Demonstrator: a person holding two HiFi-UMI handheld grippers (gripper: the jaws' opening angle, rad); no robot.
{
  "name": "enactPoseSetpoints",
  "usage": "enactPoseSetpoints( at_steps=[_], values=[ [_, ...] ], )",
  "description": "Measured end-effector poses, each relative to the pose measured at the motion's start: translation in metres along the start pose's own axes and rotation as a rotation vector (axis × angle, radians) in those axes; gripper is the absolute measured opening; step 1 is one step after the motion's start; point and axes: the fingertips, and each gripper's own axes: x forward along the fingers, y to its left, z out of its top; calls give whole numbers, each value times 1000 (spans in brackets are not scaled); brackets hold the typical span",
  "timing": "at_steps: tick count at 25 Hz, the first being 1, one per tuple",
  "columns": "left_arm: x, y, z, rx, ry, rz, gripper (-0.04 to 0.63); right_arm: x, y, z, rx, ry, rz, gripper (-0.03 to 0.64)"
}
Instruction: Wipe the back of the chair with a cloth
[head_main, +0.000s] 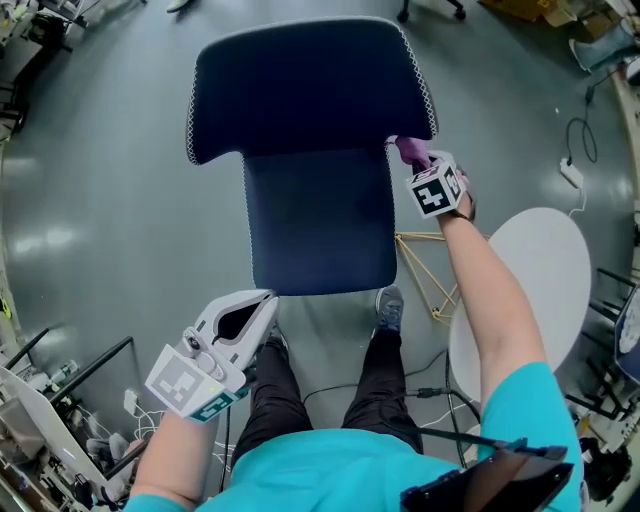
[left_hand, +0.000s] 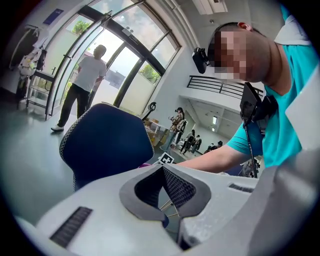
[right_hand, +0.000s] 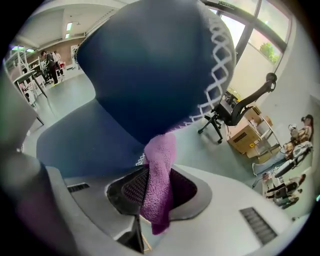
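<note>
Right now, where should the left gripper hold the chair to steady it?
Probably the chair, at its stitched left edge, from the left: it looks a thin, bare rim, opposite the right gripper holding the cloth at the right edge. The shut left gripper must open first.

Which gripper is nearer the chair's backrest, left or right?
Right. The right gripper, shut on the cloth, is at the right edge of the backrest; the left gripper hangs by the front corner of the seat.
</note>
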Motion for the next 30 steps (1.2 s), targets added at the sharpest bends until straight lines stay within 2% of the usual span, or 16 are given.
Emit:
enactPoseSetpoints(
  at_steps=[14,18,24,30],
  values=[
    [-106,-27,98,60,-113,36,3,-135,50,41,16,-18,76,84],
    [-140,-34,127,79,-137,39,3,-185,60,66,32,-51,96,84],
    [-170,-35,178,119,-220,42,3,-244,51,107,65,-120,109,84],
    [-216,-30,218,121,-283,54,3,-299,63,145,124,-169,147,86]
  ],
)
